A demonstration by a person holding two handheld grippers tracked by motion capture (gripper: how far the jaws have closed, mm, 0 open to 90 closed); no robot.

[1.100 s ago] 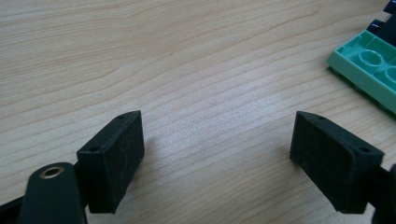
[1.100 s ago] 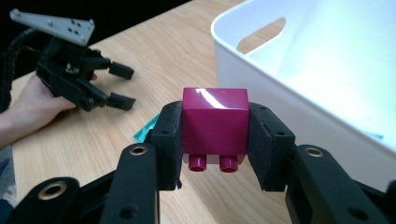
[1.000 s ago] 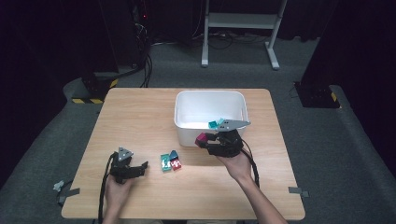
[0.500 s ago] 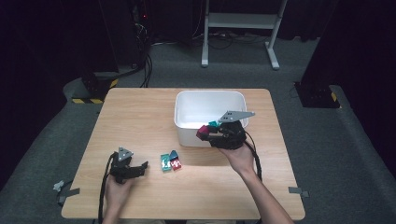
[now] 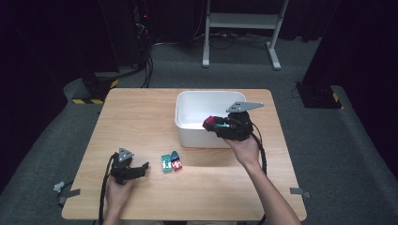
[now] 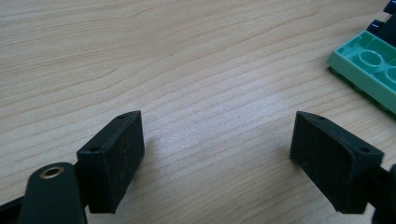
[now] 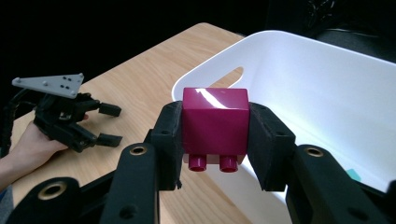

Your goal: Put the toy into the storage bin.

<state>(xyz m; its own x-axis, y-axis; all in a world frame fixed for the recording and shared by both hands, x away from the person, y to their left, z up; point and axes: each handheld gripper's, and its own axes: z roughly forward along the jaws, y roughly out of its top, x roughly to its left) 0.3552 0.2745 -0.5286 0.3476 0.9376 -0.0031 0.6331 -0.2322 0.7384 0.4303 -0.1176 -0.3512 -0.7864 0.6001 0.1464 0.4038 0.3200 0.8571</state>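
**While your right tongs clamp the magenta brick, the left tongs rest apart on the table**

Between your two tongs, on the table, lies a small cluster of bricks: a mint-green one, a red one and a dark blue one, touching each other. They sit just beyond your left tongs, off to the side toward your right hand, and nothing lies between those tongs and the cluster. In the left gripper view the mint-green brick shows ahead of the far tip, apart from it, with bare wood between the two pads.

Directly ahead of your right tongs stands the white bin, its near rim just below and in front of them. Inside it, close to the near wall, you can see a small teal piece; what else lies on its floor cannot be told from here.

Your right tongs are clamped on the magenta brick, one pad pressed flat against each side, studs pointing down, raised over the bin's near rim. Your left tongs stand wide apart, holding nothing, low over the table.
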